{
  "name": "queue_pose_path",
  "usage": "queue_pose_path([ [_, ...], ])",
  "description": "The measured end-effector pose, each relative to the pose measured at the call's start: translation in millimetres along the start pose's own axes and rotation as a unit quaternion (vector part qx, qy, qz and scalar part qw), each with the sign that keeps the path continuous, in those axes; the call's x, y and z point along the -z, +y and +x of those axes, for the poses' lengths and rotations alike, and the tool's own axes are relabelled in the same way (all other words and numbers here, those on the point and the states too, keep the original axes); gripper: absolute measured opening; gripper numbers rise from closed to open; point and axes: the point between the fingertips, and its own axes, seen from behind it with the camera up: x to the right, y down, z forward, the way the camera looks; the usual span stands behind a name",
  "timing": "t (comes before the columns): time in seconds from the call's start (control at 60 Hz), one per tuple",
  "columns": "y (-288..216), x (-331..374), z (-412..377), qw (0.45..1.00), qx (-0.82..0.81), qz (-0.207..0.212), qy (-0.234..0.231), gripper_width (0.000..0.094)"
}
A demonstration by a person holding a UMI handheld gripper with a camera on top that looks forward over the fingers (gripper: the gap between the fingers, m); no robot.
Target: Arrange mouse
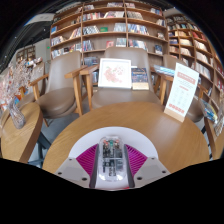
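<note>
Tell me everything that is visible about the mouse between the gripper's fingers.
The mouse looks white or clear, with a glossy plastic shell and reddish parts showing near its front. It lies lengthwise between the two pink pads, pointing forward over the round wooden table. Both pads seem to press its sides, so the gripper appears closed on it. Its underside is hidden.

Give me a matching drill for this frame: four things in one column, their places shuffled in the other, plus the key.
Things:
1. mouse
2. round wooden table
3. white sign
4. bookshelves

Places:
A. far back wall
B. between the gripper fingers
C. standing at the table's far right
D. directly under and ahead of the fingers

Pairs: 1-B, 2-D, 3-C, 4-A
</note>
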Motion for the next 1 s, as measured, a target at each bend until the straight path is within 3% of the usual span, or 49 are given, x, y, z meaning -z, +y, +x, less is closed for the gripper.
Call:
queue_pose_path([
  [0.217, 8, -8, -1, 1.0, -0.007, 0.005, 0.02, 0.0529],
  [0.317, 7, 0, 3, 0.999, -0.011, 0.009, 0.032, 0.0868],
  [0.467, -5, 54, 9, 0.999, -0.008, 0.031, 0.038, 0.0853],
  [0.617, -1, 153, 21, 0.997, -0.004, 0.055, 0.046, 0.0853],
  [1.0, 104, 383, 45, 0.994, -0.001, 0.09, 0.06, 0.0854],
])
